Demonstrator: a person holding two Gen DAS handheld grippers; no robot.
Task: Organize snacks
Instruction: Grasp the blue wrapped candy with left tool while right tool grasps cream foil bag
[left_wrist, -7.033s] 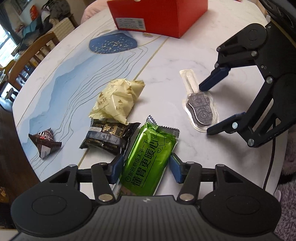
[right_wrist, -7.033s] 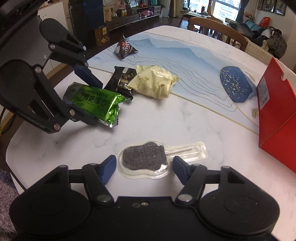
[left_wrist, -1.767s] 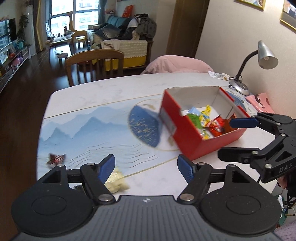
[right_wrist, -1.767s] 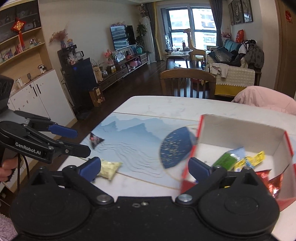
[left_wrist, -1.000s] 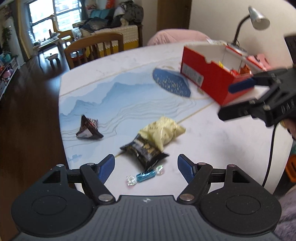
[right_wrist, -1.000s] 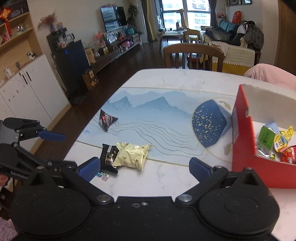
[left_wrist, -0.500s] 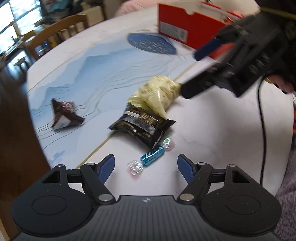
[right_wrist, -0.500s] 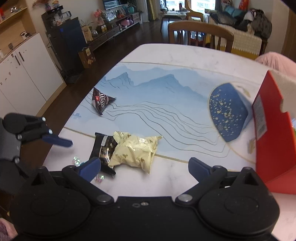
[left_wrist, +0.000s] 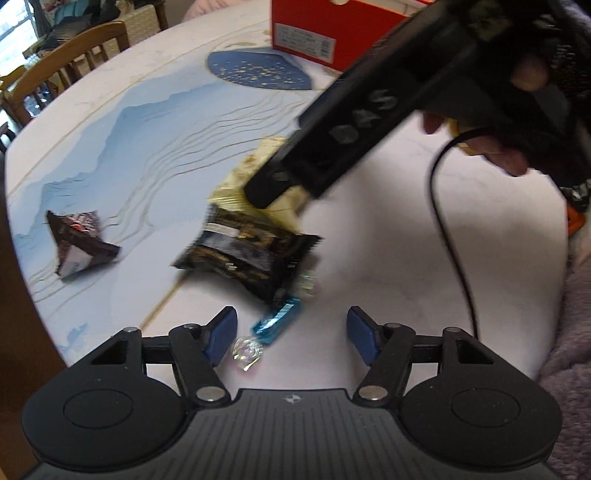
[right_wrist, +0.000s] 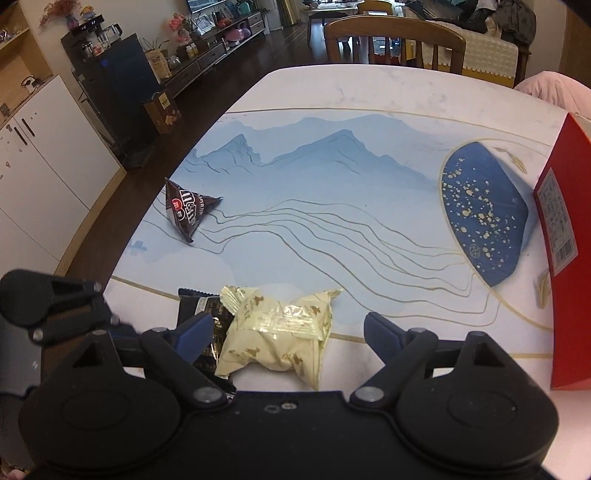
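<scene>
Table (right_wrist: 369, 96): four snacks (right_wrist: 275, 332), one box (right_wrist: 569, 258).

Glossy foil wrapper (right_wrist: 275, 332), matt cardboard box (right_wrist: 570, 258), smooth marble tabletop (right_wrist: 332, 88).

Lying on the table (right_wrist: 332, 88): a candy (left_wrist: 277, 320) just in front of a dark pack (left_wrist: 247, 254), a pale pack (right_wrist: 277, 332) behind and overlapping it, a triangle bag (right_wrist: 188, 210) off to the left, well apart. Standing far right: a box (right_wrist: 569, 258).
</scene>
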